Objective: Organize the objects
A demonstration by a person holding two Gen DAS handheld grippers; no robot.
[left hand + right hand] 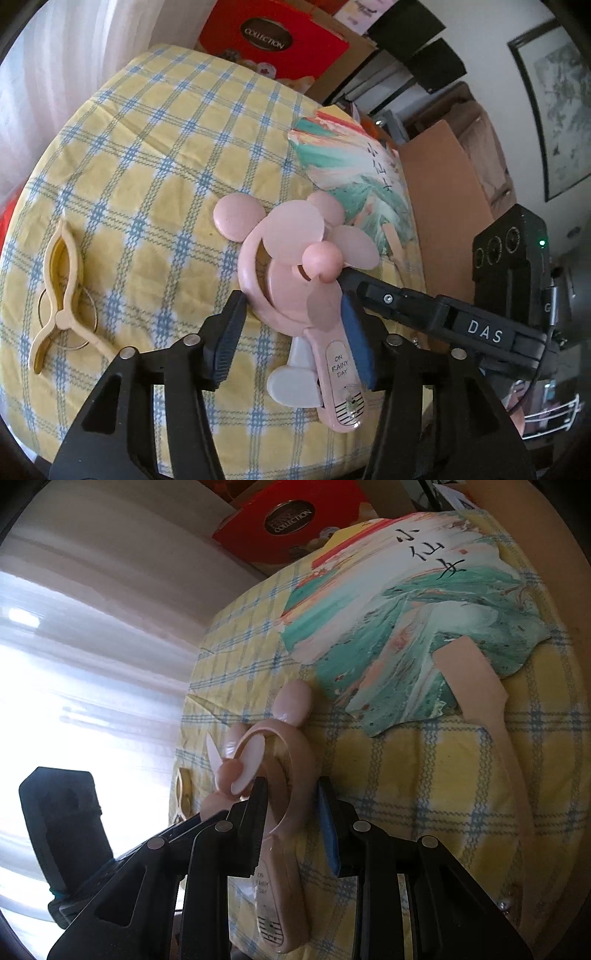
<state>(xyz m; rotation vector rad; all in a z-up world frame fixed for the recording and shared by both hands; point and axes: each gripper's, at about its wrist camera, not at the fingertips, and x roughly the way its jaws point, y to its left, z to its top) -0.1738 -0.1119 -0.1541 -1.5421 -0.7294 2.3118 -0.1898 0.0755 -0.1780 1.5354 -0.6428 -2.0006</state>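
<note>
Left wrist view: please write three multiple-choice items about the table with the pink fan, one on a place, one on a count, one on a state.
1. Where does the yellow plastic clip with a metal ring lie, as this view shows it?
A. Left of the pink mouse-eared handheld fan, apart from it
B. On top of the pink fan
C. On the red box

2. How many round ears does the pink fan have?
A. One
B. Two
C. Four

3. In what state is the painted green-and-white paper hand fan?
A. Folded shut
B. Standing upright
C. Spread open, flat on the yellow-and-blue checked cloth

Answers: 1 A, bare cloth separates the clip from the fan. 2 B, one ear shows on each side of its ring. 3 C, its whole painted face shows.
</note>
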